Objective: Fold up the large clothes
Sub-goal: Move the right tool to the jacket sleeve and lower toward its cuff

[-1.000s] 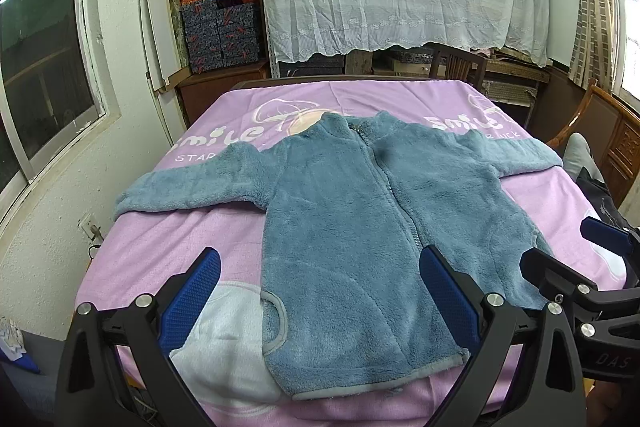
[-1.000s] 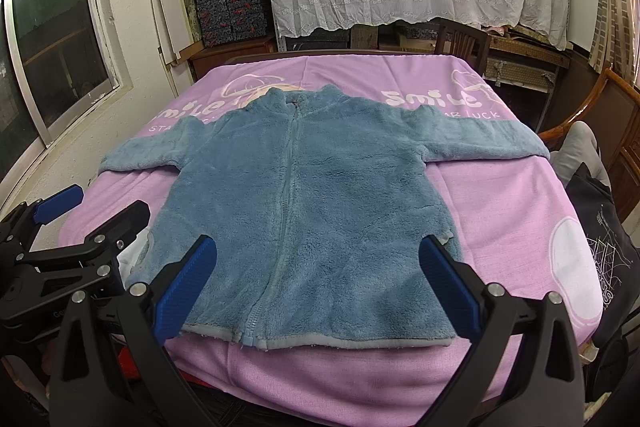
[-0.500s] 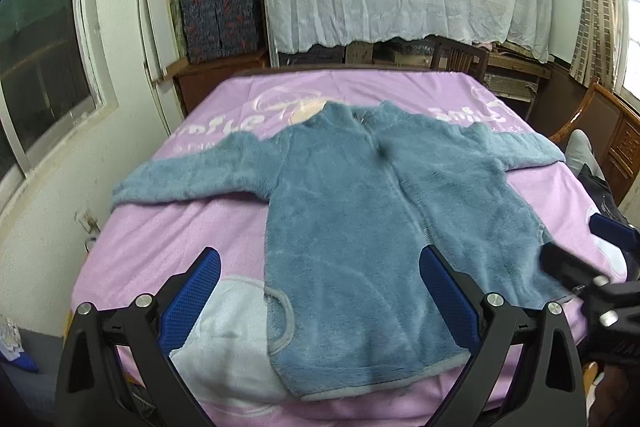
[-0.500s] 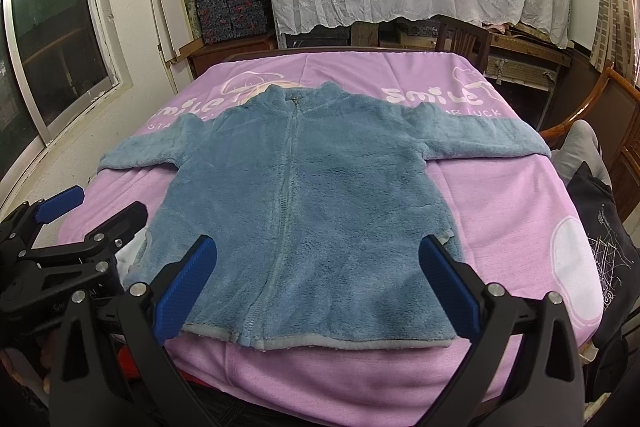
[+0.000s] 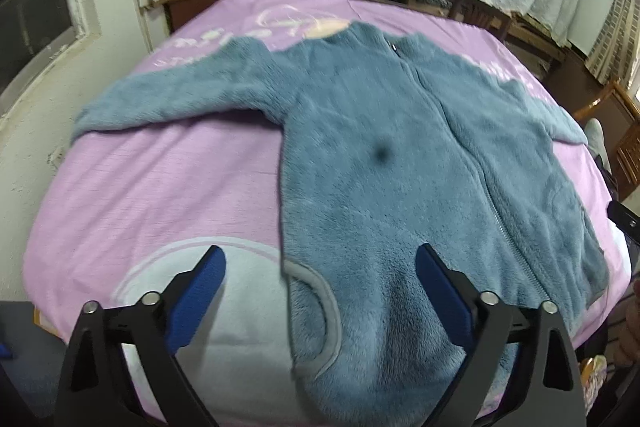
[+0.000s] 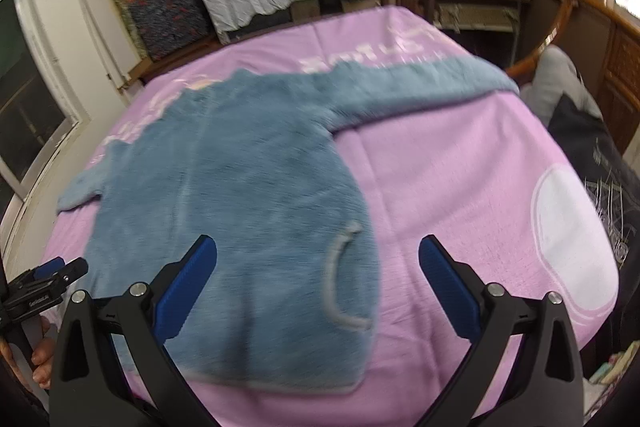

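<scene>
A blue fleece jacket (image 5: 400,163) lies flat and face up on a bed with a pink bedspread (image 5: 160,187), zip closed, both sleeves stretched out to the sides, its hem at the near edge. No fold has been made yet.

Over the last second both views have dropped and tipped downward, so the jacket now fills far more of each picture than it did a moment ago. The left gripper (image 5: 320,291) has come in over the jacket's near left corner, by the grey-edged pocket (image 5: 320,311); its jaws have just been closing slightly but stand wide apart, with fleece below them and nothing pinched. The right gripper (image 6: 318,279) hangs over the near right corner beside the other pocket (image 6: 340,283), jaws likewise spread wide and holding nothing.

This reads as the approach to a first grasp: each gripper seems headed for its own side of the hem, probably to lift the lower edge.
</scene>
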Demonstrator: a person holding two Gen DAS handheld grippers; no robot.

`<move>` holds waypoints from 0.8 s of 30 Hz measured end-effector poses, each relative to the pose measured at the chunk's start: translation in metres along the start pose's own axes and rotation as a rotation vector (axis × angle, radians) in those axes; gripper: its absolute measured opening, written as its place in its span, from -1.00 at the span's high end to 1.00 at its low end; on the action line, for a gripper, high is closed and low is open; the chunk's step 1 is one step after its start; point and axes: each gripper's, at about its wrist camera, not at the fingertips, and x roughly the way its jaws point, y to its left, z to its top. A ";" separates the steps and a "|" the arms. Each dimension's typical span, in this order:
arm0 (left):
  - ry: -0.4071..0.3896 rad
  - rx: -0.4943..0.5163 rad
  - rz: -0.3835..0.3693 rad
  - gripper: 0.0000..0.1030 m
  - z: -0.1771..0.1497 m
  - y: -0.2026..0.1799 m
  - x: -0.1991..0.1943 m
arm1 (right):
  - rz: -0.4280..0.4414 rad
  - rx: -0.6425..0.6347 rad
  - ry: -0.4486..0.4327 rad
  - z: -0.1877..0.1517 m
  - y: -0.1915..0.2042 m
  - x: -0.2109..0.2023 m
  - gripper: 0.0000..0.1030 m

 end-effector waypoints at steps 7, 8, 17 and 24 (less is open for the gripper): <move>0.034 0.017 -0.023 -0.39 -0.003 0.002 0.018 | 0.012 -0.025 0.078 -0.012 -0.005 0.025 -0.28; 0.025 0.025 -0.024 -0.09 -0.003 0.001 0.017 | 0.022 -0.030 0.091 -0.013 -0.004 0.029 -0.13; 0.048 -0.042 -0.161 0.35 -0.002 0.025 0.012 | 0.031 -0.112 0.129 -0.027 0.005 0.028 0.35; -0.040 -0.168 -0.063 -0.31 0.033 0.084 -0.003 | 0.082 -0.021 0.062 -0.002 -0.016 0.014 -0.09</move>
